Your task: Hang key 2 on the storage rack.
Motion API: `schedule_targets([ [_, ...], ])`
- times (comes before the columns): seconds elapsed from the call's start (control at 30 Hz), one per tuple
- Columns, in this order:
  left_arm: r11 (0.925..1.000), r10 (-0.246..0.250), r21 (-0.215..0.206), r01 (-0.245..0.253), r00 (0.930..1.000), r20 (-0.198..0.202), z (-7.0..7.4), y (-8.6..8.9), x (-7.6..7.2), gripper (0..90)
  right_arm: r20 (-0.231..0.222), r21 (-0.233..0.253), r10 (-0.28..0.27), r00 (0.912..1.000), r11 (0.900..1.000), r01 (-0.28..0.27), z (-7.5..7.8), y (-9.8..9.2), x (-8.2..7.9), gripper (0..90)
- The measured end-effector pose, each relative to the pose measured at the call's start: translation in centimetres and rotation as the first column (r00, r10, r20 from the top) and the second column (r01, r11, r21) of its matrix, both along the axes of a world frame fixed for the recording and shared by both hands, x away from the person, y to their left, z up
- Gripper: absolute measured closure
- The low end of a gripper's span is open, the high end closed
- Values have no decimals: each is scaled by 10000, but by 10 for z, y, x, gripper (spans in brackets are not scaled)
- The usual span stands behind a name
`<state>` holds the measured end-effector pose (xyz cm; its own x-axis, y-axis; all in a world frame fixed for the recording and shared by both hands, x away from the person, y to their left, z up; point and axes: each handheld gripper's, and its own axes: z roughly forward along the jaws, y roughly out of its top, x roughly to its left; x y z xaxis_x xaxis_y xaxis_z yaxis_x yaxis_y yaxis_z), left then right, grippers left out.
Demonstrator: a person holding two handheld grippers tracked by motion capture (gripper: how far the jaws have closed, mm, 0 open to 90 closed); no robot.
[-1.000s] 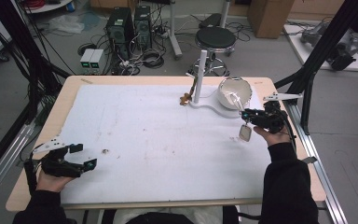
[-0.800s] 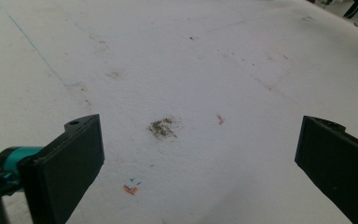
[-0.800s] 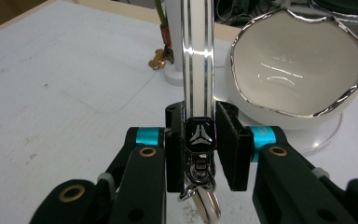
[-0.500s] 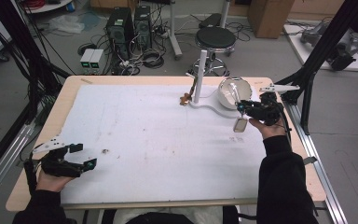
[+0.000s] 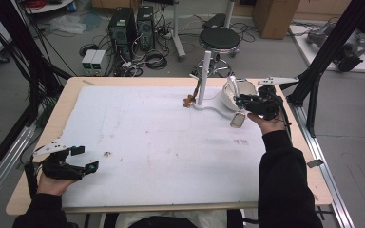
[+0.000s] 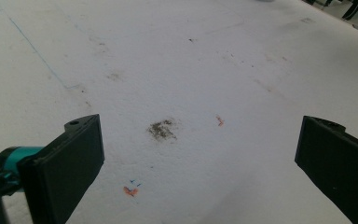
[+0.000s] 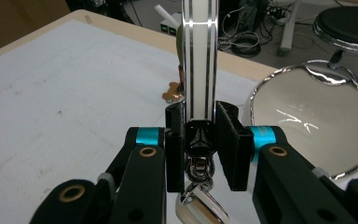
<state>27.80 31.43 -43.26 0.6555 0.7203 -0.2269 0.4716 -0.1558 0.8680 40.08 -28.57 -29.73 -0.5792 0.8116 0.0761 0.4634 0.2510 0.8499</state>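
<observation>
My right gripper (image 5: 241,101) is at the far right of the table, shut on the black clasp (image 7: 199,138) of a key fob. A metal swivel and a pale chrome-edged tag (image 5: 237,120) hang below the jaws, above the mat. In the right gripper view a white post with chrome stripes (image 7: 200,56) rises straight ahead of the right gripper (image 7: 200,119). A small gold piece (image 5: 188,100) hangs by the post's foot. My left gripper (image 5: 82,160) rests at the near left, open and holding nothing (image 6: 198,158).
A round white dish with a chrome rim (image 5: 233,90) leans just right of the post (image 5: 201,78), close to my right gripper. A white mat (image 5: 161,142) with small stains covers the wooden table. A stool (image 5: 220,39) and computer boxes stand beyond the far edge.
My right gripper has carried the hanging tag away from me and slightly left, closer to the dish and the post. The left gripper has stayed put.
</observation>
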Motion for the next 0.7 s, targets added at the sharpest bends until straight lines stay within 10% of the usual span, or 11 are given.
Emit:
schedule_targets([
  [0.7,10000,-85,2,85,10000,33,0,0,0,17,249,-173,156,9996,9997,-152,24,39,25,741],
])
